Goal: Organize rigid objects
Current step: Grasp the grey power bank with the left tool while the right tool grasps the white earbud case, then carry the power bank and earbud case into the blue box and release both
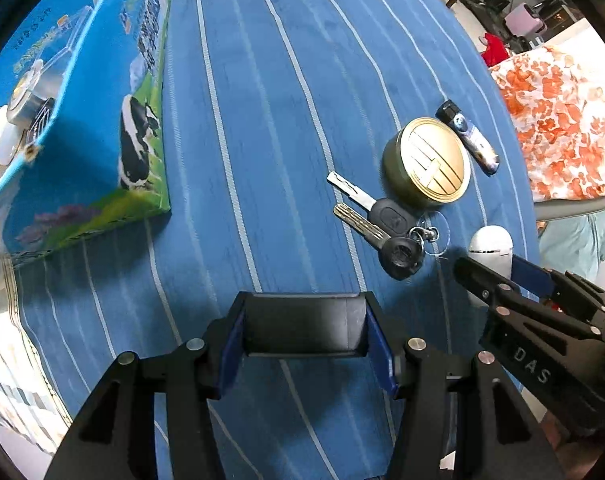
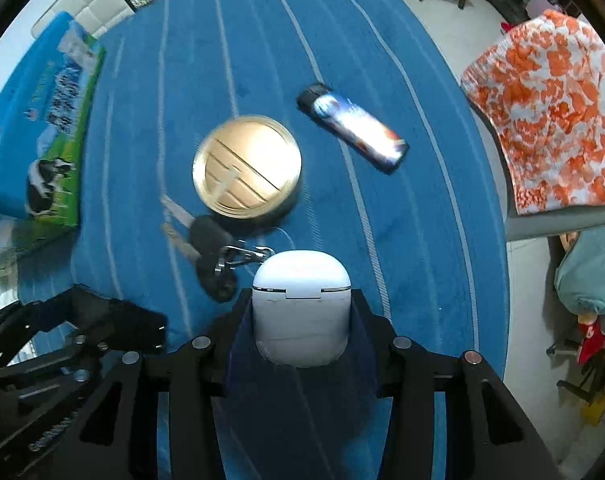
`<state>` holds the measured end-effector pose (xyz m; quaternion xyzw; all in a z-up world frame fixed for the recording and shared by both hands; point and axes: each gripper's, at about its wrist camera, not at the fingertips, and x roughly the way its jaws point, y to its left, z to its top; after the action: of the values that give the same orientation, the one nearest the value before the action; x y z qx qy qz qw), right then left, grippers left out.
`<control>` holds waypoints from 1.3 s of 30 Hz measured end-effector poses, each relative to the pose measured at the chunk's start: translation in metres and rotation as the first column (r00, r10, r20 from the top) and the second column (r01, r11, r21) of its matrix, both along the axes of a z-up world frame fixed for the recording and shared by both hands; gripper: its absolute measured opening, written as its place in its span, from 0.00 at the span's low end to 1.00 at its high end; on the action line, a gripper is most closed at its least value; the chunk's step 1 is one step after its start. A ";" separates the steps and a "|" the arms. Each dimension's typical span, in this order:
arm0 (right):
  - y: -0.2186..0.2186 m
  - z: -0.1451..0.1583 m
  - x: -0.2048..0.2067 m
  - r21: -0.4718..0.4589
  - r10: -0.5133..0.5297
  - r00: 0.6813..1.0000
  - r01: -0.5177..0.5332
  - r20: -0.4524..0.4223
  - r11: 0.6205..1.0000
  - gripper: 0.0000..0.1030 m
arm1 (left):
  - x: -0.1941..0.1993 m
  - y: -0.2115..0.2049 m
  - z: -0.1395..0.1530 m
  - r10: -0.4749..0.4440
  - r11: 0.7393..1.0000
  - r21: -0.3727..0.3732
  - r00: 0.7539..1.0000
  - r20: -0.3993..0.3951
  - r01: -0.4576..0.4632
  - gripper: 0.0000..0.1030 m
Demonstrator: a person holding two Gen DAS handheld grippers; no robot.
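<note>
Right gripper clenched on the white earbud case, hinge end forward, box far off to its left, while the left gripper hangs spread and empty, nearer that box.

My left gripper: black plastic linkage frame, silver round rivets at joints, blue pads inside fingers. My right gripper: same build, white "DAS" lettering on its side.
</note>
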<state>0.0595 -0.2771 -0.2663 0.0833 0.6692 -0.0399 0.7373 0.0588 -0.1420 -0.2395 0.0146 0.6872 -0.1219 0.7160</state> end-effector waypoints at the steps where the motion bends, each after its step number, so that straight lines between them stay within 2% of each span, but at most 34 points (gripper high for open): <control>1: 0.002 0.004 0.000 0.001 0.006 1.000 -0.006 0.007 1.000 0.47 | 0.001 0.003 0.001 0.001 1.000 -0.003 1.000 0.002 -0.001 0.49; 7: 0.013 0.033 0.001 0.002 0.034 0.998 -0.034 0.060 0.999 0.47 | 0.003 0.021 0.031 0.008 0.999 -0.040 0.998 0.062 -0.006 0.49; 13: 0.015 0.066 0.000 0.024 0.021 0.993 -0.024 0.115 0.999 0.47 | 0.007 0.029 0.065 0.027 0.996 -0.085 0.992 0.126 -0.016 0.49; 19: 0.028 0.116 0.003 0.057 0.023 0.980 -0.035 0.197 0.998 0.47 | 0.012 0.040 0.109 0.062 0.988 -0.154 0.979 0.193 -0.032 0.49; 24: 0.058 0.157 0.016 0.082 0.053 0.962 -0.078 0.266 0.994 0.47 | 0.022 0.075 0.148 0.121 0.976 -0.204 0.961 0.250 -0.070 0.49; 28: 0.094 0.177 0.032 0.104 0.067 0.948 -0.104 0.311 0.989 0.47 | 0.031 0.115 0.169 0.179 0.967 -0.229 0.943 0.279 -0.115 0.49; 32: 0.142 0.187 0.052 0.135 0.077 0.934 -0.132 0.348 0.982 0.47 | 0.043 0.169 0.183 0.236 0.962 -0.211 0.918 0.320 -0.174 0.49; 34: 0.167 0.182 0.065 0.150 0.087 0.934 -0.146 0.347 0.978 0.47 | 0.051 0.197 0.183 0.261 0.960 -0.190 0.907 0.330 -0.207 0.49; 39: 0.224 0.153 0.099 0.115 0.123 0.938 -0.168 0.323 0.979 0.47 | 0.076 0.259 0.159 0.327 0.945 -0.136 0.889 0.321 -0.298 0.49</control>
<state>0.1585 -0.0527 -0.1129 0.0903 0.5490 0.0759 0.8274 0.1345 0.1169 -0.0808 -0.1051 0.5413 -0.0291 0.8337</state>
